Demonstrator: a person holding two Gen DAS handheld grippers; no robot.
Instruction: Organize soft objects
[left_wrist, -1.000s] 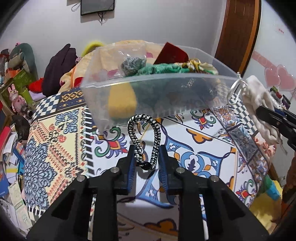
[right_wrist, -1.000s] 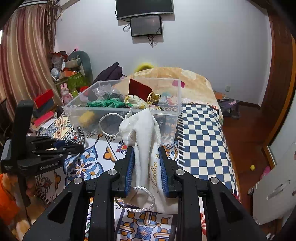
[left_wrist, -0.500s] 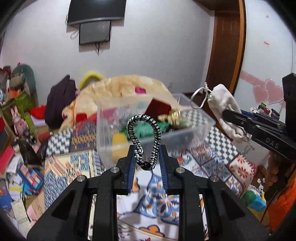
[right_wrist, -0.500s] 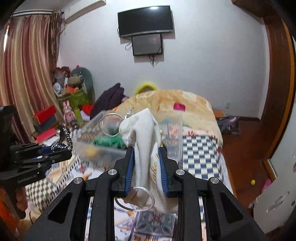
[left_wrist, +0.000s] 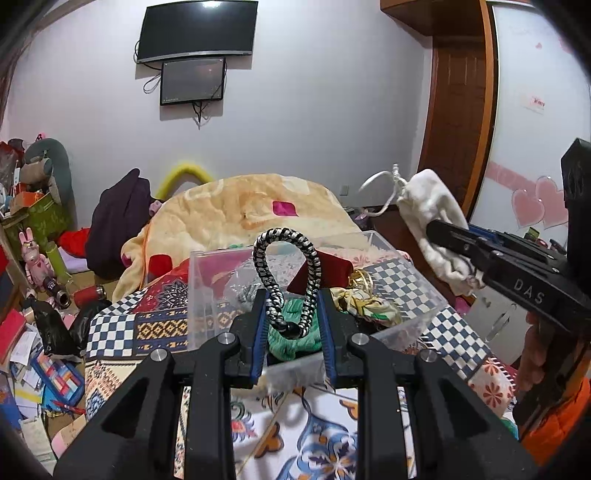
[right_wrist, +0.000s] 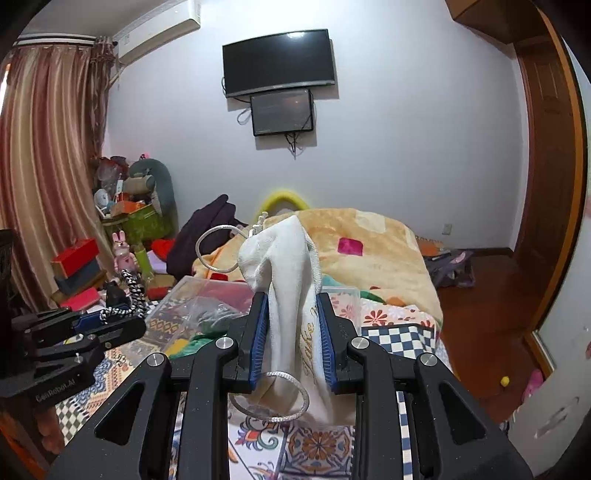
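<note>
Two grips: your left gripper (left_wrist: 291, 325) pinches the braided bracelet (left_wrist: 286, 273) just ahead of the clear bin (left_wrist: 402, 325); your right gripper (right_wrist: 291, 339) clamps the white drawstring pouch (right_wrist: 284, 258) before it.

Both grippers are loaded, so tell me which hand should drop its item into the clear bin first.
Left, likely: the left gripper holds the braided loop right over the clear bin; the white pouch hangs off to the side.

"DAS" on right hand-held gripper (left_wrist: 448, 236), "GenRobot.AI" on left hand-held gripper (right_wrist: 125, 317)
</note>
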